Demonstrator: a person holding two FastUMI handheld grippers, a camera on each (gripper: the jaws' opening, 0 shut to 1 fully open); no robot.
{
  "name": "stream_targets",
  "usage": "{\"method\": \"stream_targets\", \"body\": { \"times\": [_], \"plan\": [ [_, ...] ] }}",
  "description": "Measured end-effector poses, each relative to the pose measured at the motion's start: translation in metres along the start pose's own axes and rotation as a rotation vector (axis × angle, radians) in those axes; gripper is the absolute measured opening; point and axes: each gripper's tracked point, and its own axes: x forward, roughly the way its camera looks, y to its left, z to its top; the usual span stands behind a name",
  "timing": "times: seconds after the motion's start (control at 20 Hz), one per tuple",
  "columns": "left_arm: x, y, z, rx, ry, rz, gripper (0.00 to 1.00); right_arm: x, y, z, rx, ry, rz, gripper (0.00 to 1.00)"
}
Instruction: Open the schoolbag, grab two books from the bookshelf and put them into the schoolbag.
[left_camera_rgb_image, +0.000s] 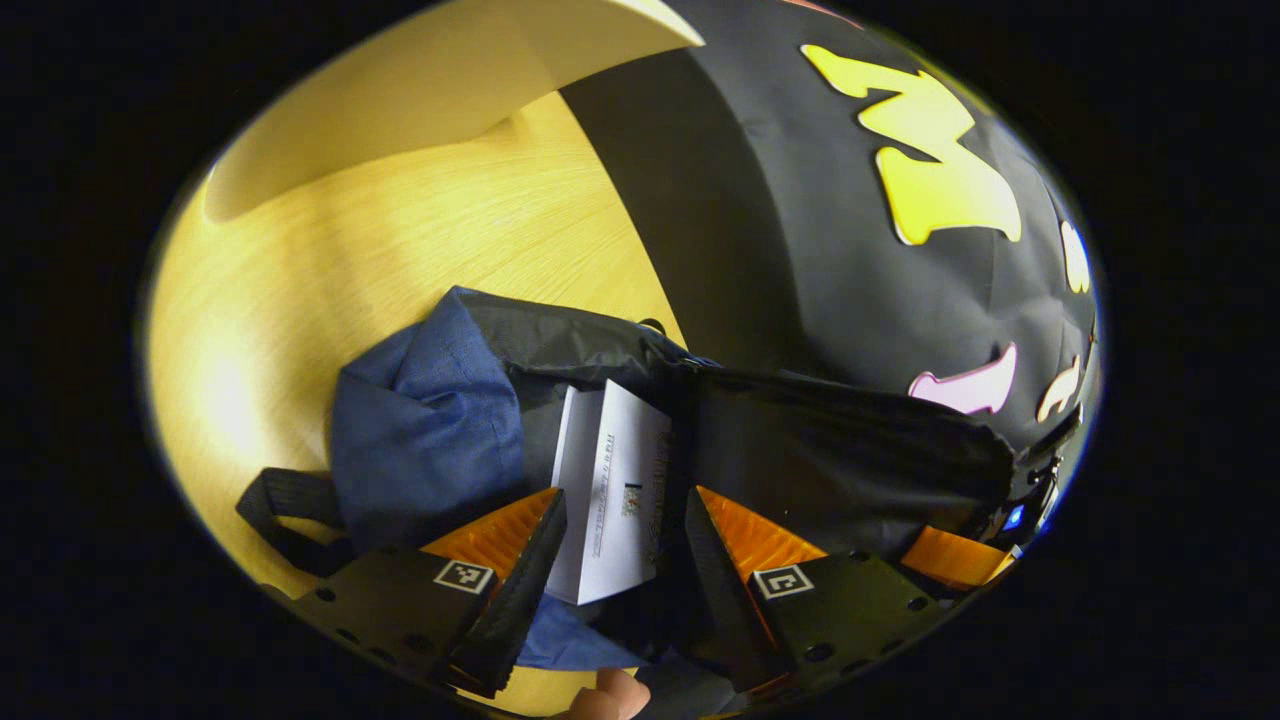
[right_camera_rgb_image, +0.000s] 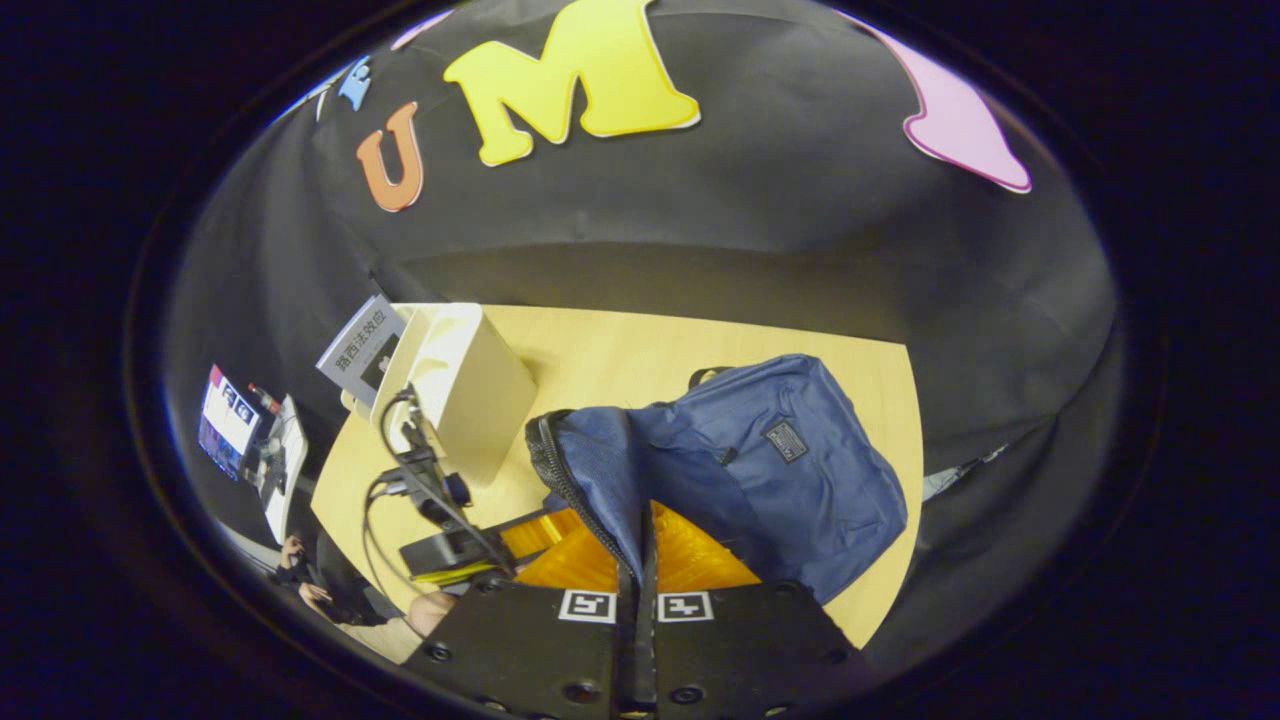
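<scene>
The schoolbag (right_camera_rgb_image: 760, 470) is already unzipped and lies on the wooden table (right_camera_rgb_image: 600, 350), its mouth held up by the right gripper (right_camera_rgb_image: 637, 560), whose jaws are pressed together on the zipper edge of the bag's opening. In the left gripper view, a white book (left_camera_rgb_image: 612, 490) is seen standing partly inside the dark interior of the schoolbag (left_camera_rgb_image: 430, 430), between the spread fingers of the left gripper (left_camera_rgb_image: 622, 560). The jaws are wide apart, and no contact with the book can be made out — it appears to have been let go. So one book is judged to be delivered. On the white bookshelf (right_camera_rgb_image: 465, 385), just beside the bag, another book (right_camera_rgb_image: 362, 348) is seen leaning at the far side. A second book remains to be fetched from that shelf and slid in — roughly half the task is judged to be left.
</scene>
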Motion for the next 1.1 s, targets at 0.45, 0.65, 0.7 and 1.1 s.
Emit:
{"method": "stream_targets", "body": {
  "times": [0.45,0.65,0.7,1.1],
  "plan": [
    [-0.164,0.006,0.065,0.461,-0.058,0.183,0.80,0.007,0.012,-0.016,0.082,-0.034,-0.055,0.01],
    [-0.222,0.021,0.105,0.646,-0.097,0.283,0.79,0.007,0.018,-0.022,0.116,-0.063,-0.091,0.01],
    [-0.238,0.021,0.119,0.691,-0.117,0.307,0.79,0.007,0.020,-0.025,0.123,-0.063,-0.099,0.01],
    [-0.329,0.044,0.204,0.934,-0.215,0.535,0.82,0.017,0.030,-0.033,0.117,-0.067,-0.143,0.01]
  ]
}}
